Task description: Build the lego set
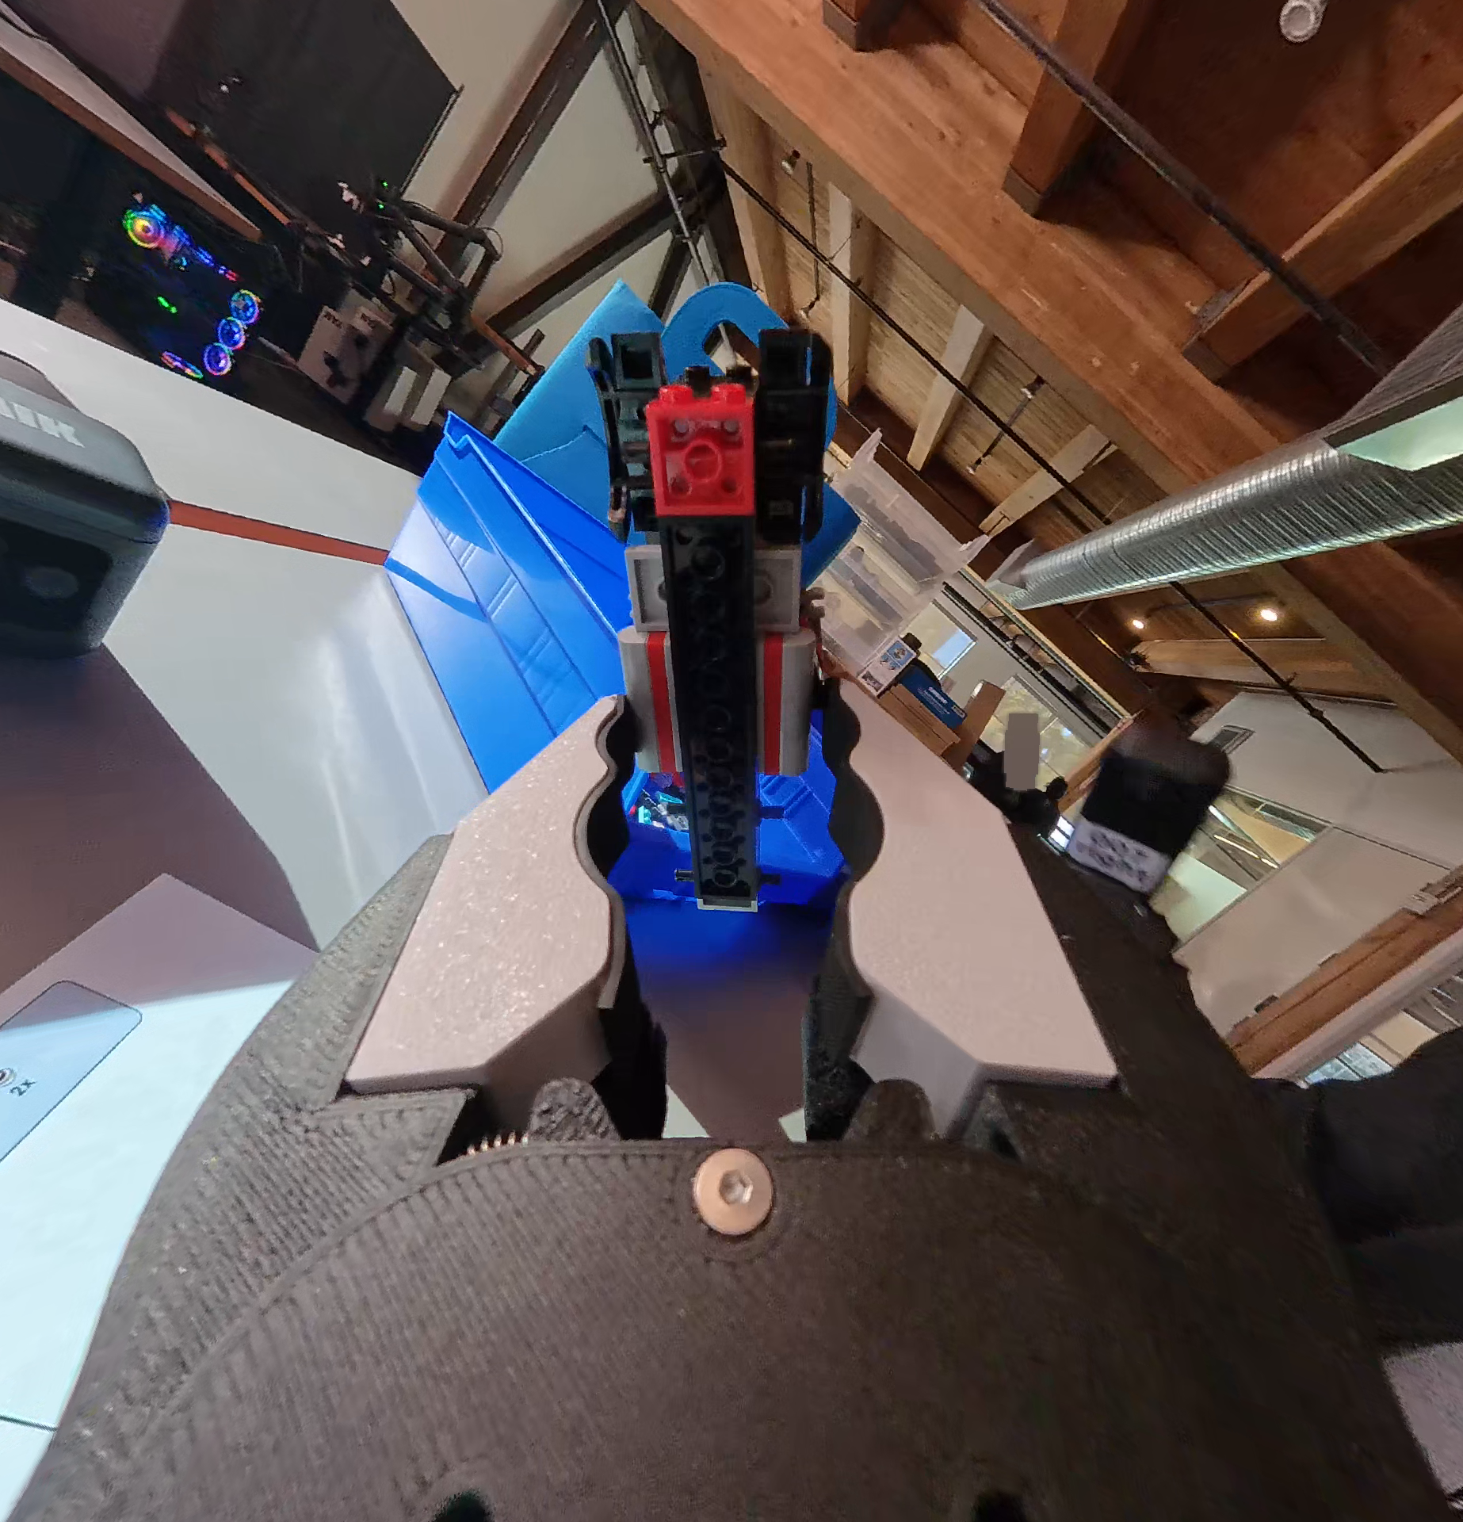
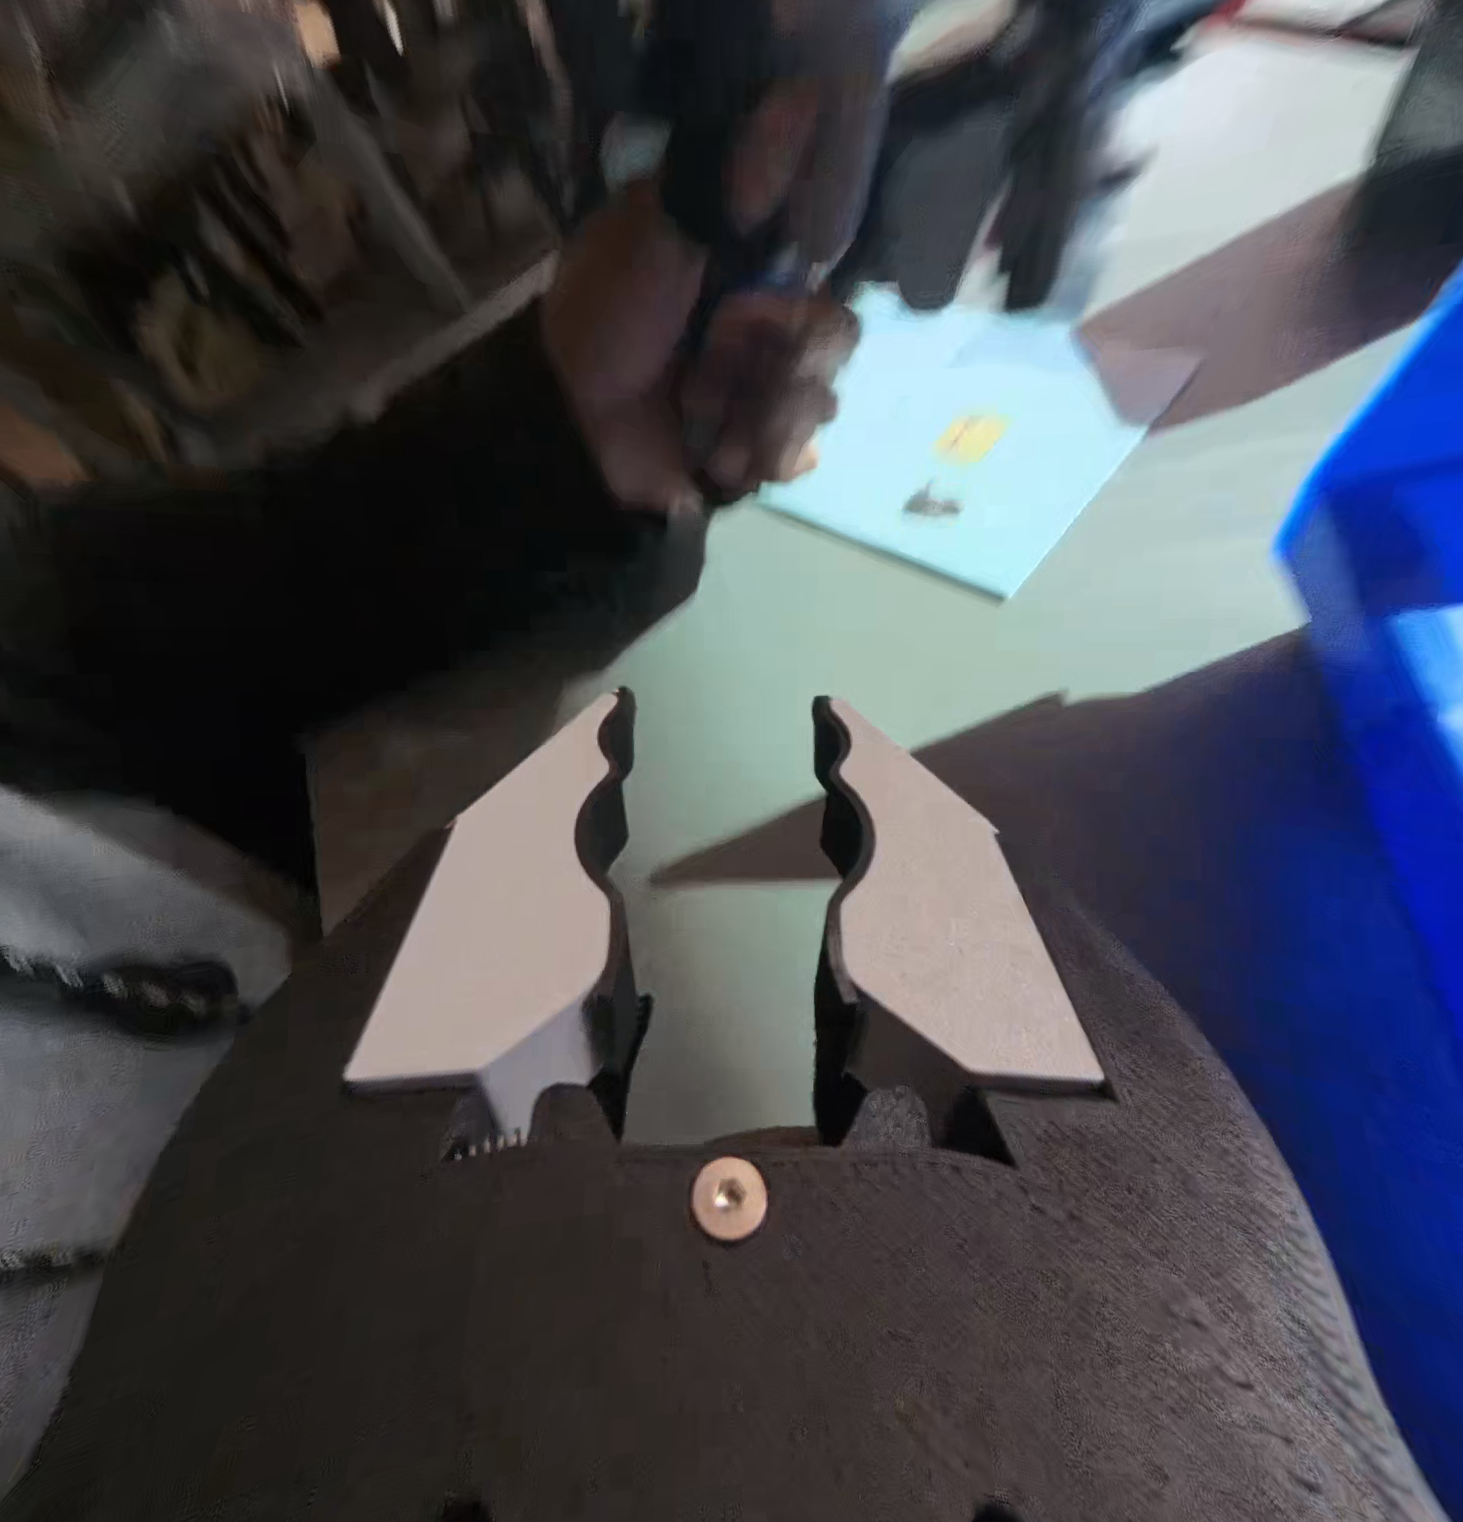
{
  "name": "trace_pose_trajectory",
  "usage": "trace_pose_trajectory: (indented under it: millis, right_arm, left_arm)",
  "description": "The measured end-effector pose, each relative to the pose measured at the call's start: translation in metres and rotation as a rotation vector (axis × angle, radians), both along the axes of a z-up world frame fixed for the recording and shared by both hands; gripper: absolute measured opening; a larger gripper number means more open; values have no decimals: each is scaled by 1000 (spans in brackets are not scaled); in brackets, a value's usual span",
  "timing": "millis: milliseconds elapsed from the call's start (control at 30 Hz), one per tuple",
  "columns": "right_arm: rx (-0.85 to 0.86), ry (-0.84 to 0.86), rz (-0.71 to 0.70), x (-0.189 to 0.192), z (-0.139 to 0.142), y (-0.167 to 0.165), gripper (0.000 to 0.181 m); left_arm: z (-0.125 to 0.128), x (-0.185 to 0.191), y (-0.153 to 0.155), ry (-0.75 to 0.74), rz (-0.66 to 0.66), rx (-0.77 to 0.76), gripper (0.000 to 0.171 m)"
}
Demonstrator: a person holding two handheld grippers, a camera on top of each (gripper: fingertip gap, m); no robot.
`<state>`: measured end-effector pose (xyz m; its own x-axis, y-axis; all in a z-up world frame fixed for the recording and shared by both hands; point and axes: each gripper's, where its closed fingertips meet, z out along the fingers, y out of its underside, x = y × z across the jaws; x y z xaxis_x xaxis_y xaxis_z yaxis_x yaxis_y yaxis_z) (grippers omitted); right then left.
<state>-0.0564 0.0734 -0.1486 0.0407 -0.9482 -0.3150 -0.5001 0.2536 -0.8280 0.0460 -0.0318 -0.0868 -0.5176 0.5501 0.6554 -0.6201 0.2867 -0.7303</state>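
Observation:
My left gripper is shut on a partly built lego model and holds it up in the air, tilted toward the ceiling. The model is a long black plate with a red brick at its far end, grey pieces with red stripes at its sides, and black parts at the top. The fingers clasp the grey striped part. My right gripper is open and empty above the white table. The right wrist view is blurred.
A blue bin stands behind the model and shows at the right edge of the right wrist view. An instruction booklet lies open on the table. A person's hand is near it. A black device sits at far left. Some 15 cm of space lies between my two pairs of fingers. To the black device: left tips about 15 cm, right tips about 30 cm.

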Motion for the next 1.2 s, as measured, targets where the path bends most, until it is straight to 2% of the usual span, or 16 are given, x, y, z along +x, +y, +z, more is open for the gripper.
trace_pose_trajectory:
  millis: [100,200,300,400,567,700,867,1033,1200]
  right_arm:
    - [-123,143,122,-15,-36,40,37]
    - [-168,213,193,-18,-58,65,32]
    - [-226,246,213,-17,-69,74,25]
    - [-290,259,217,-14,-73,74,10]
    - [-303,234,184,-12,-63,61,9]
    - [-320,182,105,-14,-42,29,9]
    - [-430,159,20,-23,-24,-11,9]
    - [-432,158,-20,-31,-22,-24,10]
    - [-422,184,-34,-35,-32,-29,10]
  left_arm:
    - [-2,-4,0,-13,-5,12,47]
    - [-5,-10,0,-37,-14,17,47]
    - [-6,-14,1,-60,-24,18,47]
    - [-6,-17,1,-67,-32,19,47]
    - [-9,-17,1,-75,-31,29,47]
    - [-8,-17,3,-78,-34,28,47]
    - [-7,-16,4,-80,-32,27,47]
    - [-6,-16,4,-82,-33,26,47]
    - [-8,-19,5,-88,-42,30,47]
